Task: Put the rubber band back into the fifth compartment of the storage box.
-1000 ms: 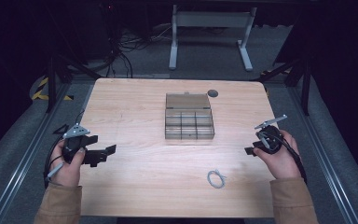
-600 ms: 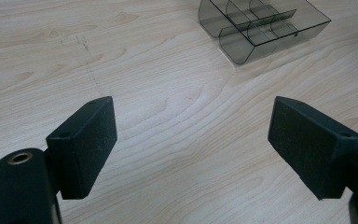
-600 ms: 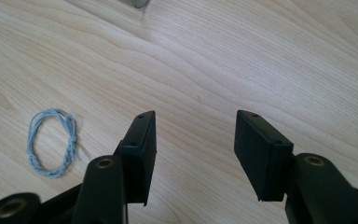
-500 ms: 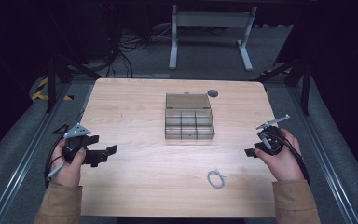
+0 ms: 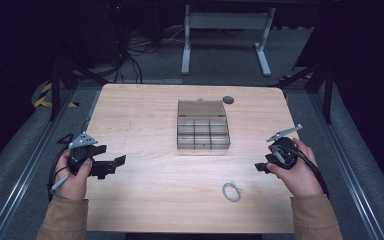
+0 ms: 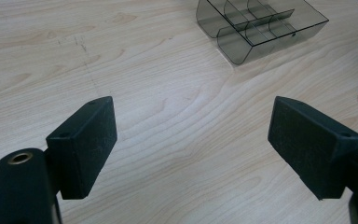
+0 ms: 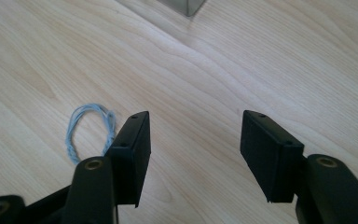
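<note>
your left hand [image 5: 72, 175]: lower left of the high view, wrapped round the left hand-held gripper [image 5: 111, 166], which points toward frame centre
left hand-held gripper state: jaws spread wide, nothing between them; in the left gripper view only bare desk [image 6: 168, 107] lies in the gap
your right hand [image 5: 297, 170]: lower right of the high view, holding the right hand-held gripper [image 5: 260, 167] aimed toward the left of the frame
right hand-held gripper state: jaws parted at a medium gap, nothing held; bare wood between them in the right gripper view
wire loop [image 5: 232, 190]: small pale blue twisted loop, lower centre-right of the high view, flat on the desk; in the right gripper view it sits just beside the outer face of the left-hand jaw, contact unclear
clear divided box [image 5: 202, 125]: centre of the high view, smoky plastic, open top, compartments look empty; upper right in the left gripper view
dark round disc [image 5: 228, 99]: just above the box's upper right corner, on the desk
white frame legs [image 5: 225, 30]: top centre, on the floor beyond the desk
</note>
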`<state>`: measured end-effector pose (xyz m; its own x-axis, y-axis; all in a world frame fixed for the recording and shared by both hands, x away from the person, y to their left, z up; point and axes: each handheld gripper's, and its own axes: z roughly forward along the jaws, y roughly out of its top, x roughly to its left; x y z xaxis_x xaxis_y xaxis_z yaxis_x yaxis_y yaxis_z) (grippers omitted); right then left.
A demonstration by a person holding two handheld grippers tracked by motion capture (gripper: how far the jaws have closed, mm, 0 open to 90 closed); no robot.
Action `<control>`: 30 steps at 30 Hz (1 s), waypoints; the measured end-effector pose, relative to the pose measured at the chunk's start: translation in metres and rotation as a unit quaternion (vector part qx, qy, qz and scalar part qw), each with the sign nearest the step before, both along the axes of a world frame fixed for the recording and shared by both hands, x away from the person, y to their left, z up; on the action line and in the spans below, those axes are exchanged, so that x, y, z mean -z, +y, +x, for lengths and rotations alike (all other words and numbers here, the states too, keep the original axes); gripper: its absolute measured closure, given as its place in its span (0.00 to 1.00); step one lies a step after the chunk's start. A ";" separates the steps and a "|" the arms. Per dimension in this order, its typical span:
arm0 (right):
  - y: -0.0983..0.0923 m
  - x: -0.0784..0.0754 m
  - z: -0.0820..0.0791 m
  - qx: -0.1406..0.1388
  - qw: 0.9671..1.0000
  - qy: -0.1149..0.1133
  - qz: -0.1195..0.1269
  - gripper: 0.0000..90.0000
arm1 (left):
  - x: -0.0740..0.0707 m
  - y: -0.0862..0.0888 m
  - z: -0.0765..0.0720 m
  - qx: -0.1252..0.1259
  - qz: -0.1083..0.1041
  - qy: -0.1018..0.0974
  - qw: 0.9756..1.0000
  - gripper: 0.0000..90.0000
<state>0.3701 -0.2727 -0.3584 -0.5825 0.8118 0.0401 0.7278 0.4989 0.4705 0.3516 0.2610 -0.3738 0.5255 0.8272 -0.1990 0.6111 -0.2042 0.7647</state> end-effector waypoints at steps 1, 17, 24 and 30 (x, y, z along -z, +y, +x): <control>0.002 0.000 -0.001 -0.005 1.000 -0.001 -0.001 0.48 | 0.000 0.000 0.000 0.000 0.000 0.000 1.000 0.18; 0.025 0.006 -0.005 -0.054 0.999 -0.003 0.006 0.38 | 0.000 -0.001 0.000 0.005 0.003 0.000 1.000 0.18; 0.034 0.009 -0.005 -0.066 0.998 -0.002 0.007 0.33 | 0.000 -0.001 0.000 0.004 0.003 0.000 1.000 0.18; 0.041 0.012 -0.005 -0.076 0.997 0.000 0.014 0.32 | 0.000 -0.002 0.000 0.005 0.003 0.001 1.000 0.18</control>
<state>0.3653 -0.2321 -0.3706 -0.6994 0.7121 0.0615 0.6440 0.5906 0.4863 0.3514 0.2590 -0.3738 0.5327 0.8233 -0.1960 0.6109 -0.2138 0.7623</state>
